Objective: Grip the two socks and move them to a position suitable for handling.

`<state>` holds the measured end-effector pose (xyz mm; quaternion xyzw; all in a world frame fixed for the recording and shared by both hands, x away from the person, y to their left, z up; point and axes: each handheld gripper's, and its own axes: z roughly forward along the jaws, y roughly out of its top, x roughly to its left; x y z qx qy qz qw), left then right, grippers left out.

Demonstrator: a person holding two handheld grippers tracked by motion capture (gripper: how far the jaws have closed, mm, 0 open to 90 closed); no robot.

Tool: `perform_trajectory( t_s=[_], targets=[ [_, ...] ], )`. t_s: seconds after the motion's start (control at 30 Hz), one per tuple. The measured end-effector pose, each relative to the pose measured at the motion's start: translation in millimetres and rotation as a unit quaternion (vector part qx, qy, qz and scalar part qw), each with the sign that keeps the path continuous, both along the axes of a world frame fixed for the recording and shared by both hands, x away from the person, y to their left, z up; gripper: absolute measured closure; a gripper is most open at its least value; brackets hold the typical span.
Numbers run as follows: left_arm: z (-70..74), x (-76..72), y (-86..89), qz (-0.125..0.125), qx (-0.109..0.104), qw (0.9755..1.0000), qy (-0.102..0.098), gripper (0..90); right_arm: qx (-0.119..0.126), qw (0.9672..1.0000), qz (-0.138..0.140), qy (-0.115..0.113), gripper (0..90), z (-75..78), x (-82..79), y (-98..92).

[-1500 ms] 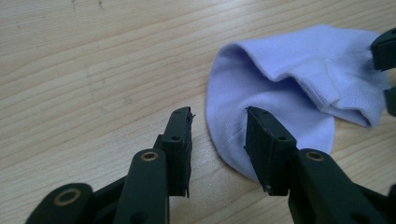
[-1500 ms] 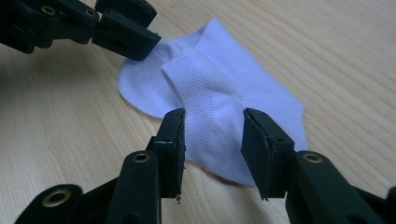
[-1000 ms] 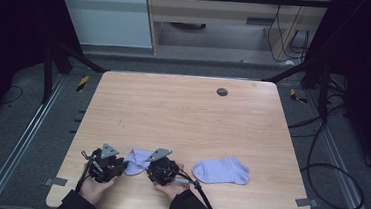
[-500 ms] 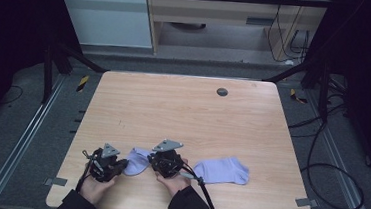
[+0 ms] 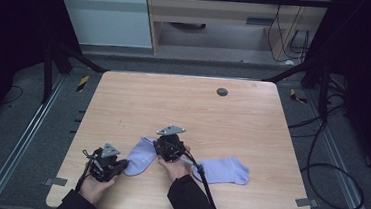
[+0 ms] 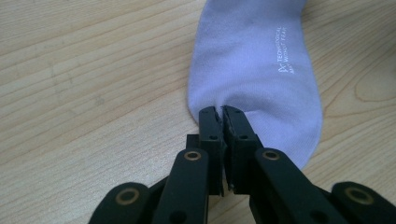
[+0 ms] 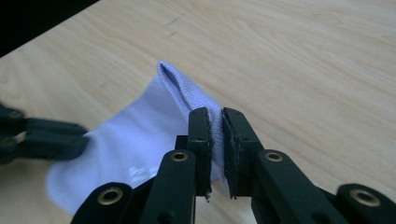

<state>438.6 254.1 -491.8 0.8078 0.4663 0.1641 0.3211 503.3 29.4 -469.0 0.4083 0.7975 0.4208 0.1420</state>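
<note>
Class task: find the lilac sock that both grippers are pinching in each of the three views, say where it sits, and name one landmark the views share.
High view: the held sock lies near the table's front edge, between the left gripper and the right gripper.
Left gripper view: upper centre-right, its near end pinched in the jaws.
Right gripper view: left of centre, its ribbed edge lifted in the jaws.
Shared landmark: the wooden tabletop.
</note>
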Motion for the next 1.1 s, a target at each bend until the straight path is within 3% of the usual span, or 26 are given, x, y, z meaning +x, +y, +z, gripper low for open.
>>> perform_trajectory(
  t_s=[0.1, 0.23, 0.37, 0.43, 0.6, 0.9, 1.1],
  targets=[
    [-0.2, -0.1, -0.1, 0.001, -0.005, 1.0000, -0.001, 86.0, -0.013, 0.9999, -0.010, -0.003, 75.2, -0.3, 6.6, 0.0],
    [1.3, -0.8, 0.9, 0.000, -0.012, 0.9999, -0.006, 84.5, -0.026, 0.9990, -0.023, -0.027, 61.7, 3.0, 11.3, -3.7],
    [6.4, -3.1, 4.3, 0.015, -0.031, 0.9992, -0.018, 74.9, -0.023, 0.9984, -0.026, -0.044, 57.6, 12.4, 13.7, -14.6],
    [8.3, -5.1, 6.1, 0.021, -0.040, 0.9988, -0.020, 70.6, -0.022, 0.9985, -0.031, -0.041, 57.2, 15.6, 14.9, -20.0],
    [8.5, -10.2, 7.0, 0.040, -0.035, 0.9984, -0.018, 61.4, -0.029, 0.9992, -0.022, -0.019, 57.9, 11.5, 17.5, -23.5],
    [2.3, -9.5, 3.7, 0.044, -0.026, 0.9987, 0.009, 66.0, -0.068, 0.9974, -0.019, 0.016, 63.2, -13.9, 27.6, -14.9],
    [0.3, -8.2, 0.5, 0.039, -0.021, 0.9989, 0.013, 72.3, -0.081, 0.9961, -0.021, 0.028, 70.7, -22.5, 29.2, -16.1]
  ],
)
